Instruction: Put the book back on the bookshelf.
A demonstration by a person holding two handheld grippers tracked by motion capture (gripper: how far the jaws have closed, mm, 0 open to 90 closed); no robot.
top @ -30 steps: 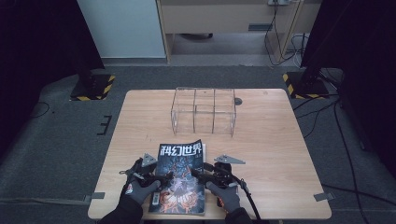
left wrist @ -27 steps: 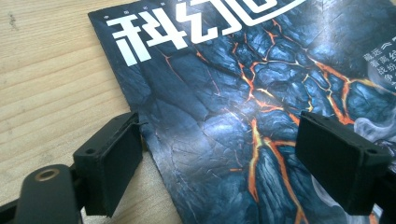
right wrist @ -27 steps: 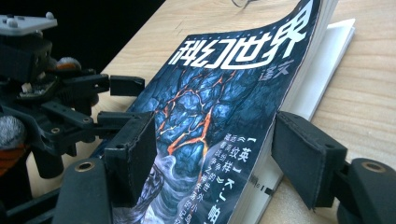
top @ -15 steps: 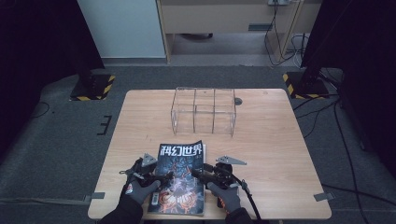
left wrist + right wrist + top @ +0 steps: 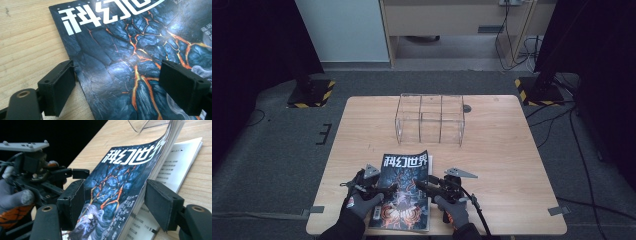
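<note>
The magazine (image 5: 404,190) has a dark blue-black cover veined with orange cracks like lava, large white characters across its top, and a pale smoky swirl lower down; its inner page is white with black print. The desk (image 5: 502,145) is light wood with fine grain. The organizer (image 5: 430,119) near the far edge is clear, colourless plastic. Both tongs, left (image 5: 384,190) and right (image 5: 422,183), are matte black, each topped by a grey plate. The gloves are grey with orange patterning.
</note>
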